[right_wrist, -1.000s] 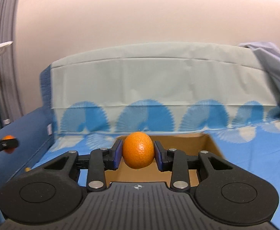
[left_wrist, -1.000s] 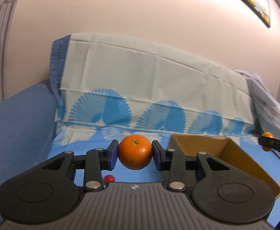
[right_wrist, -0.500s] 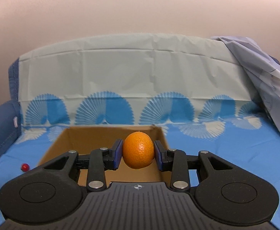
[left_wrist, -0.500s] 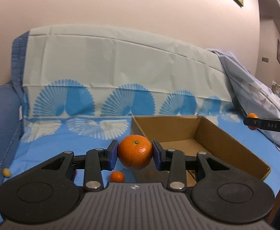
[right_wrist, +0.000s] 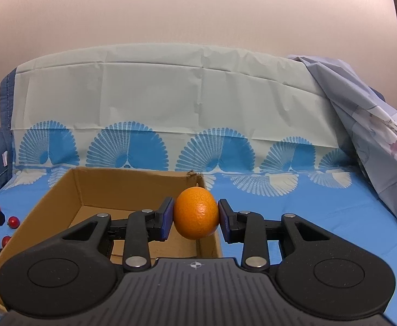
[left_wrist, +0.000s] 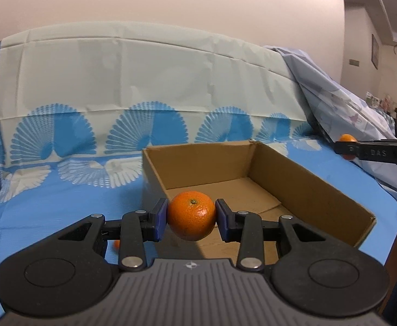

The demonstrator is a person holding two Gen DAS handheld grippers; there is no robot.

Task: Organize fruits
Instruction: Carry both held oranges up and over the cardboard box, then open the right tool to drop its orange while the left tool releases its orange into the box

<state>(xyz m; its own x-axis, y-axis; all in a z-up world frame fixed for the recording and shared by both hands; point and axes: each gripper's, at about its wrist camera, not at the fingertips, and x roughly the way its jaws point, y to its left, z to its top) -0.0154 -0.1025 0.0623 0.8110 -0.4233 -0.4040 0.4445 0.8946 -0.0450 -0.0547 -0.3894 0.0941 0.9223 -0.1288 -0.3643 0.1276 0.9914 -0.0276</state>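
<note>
Orange (left_wrist: 192, 215) clamped in left tongs (left_wrist: 192, 218), second orange (right_wrist: 196, 212) clamped in right tongs (right_wrist: 195, 218)

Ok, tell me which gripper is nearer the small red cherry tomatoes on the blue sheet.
Left. The left gripper sits just beside the small red tomatoes, left of the brown cardboard box; the right gripper is across the box, over its right wall.

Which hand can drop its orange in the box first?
Probably left: the left gripper holds its orange over the cardboard box floor; the right gripper sits at its corner.
</note>
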